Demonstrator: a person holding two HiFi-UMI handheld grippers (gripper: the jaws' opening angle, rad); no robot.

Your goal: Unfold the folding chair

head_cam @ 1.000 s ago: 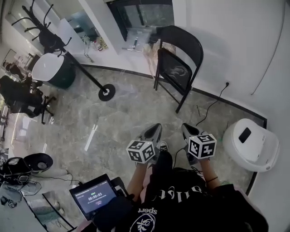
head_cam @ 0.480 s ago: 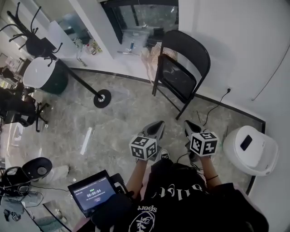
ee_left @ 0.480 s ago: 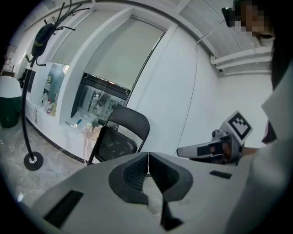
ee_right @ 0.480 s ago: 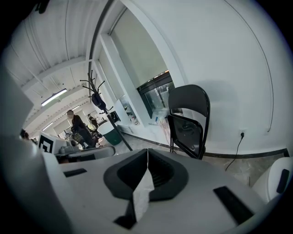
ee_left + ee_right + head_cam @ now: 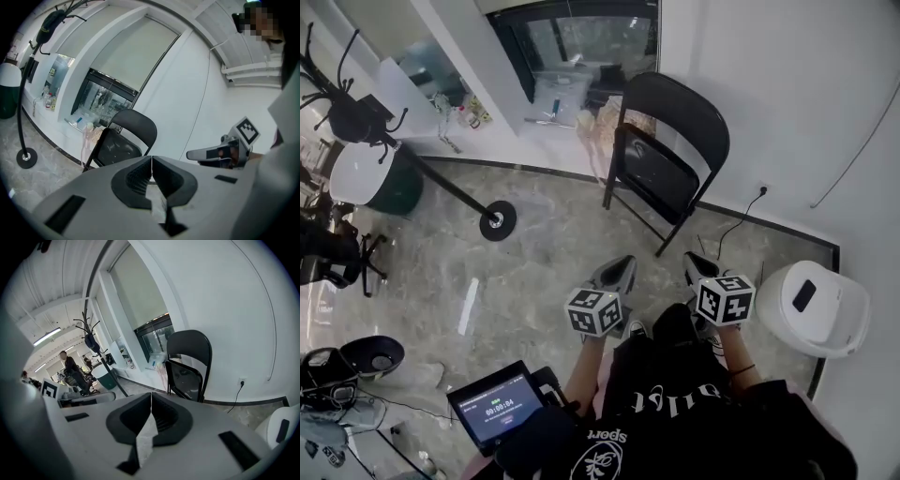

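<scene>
A black folding chair (image 5: 666,155) stands folded flat against the white wall, its seat tipped up against the backrest. It also shows ahead in the left gripper view (image 5: 123,140) and in the right gripper view (image 5: 189,365). My left gripper (image 5: 623,269) and right gripper (image 5: 694,265) are side by side over the floor, well short of the chair, and both point toward it. Each is shut with nothing in it; the jaws meet in the left gripper's (image 5: 151,161) and the right gripper's (image 5: 151,397) own views.
A white lidded bin (image 5: 820,307) sits on the floor at the right. A cable (image 5: 733,225) runs from a wall socket beside the chair. A coat stand's base (image 5: 497,222) and a white-and-green tub (image 5: 370,178) are at the left. A tablet (image 5: 497,405) hangs near my waist.
Both grippers have moved forward toward the chair along with the person, staying shut and side by side. The chair has not moved.
</scene>
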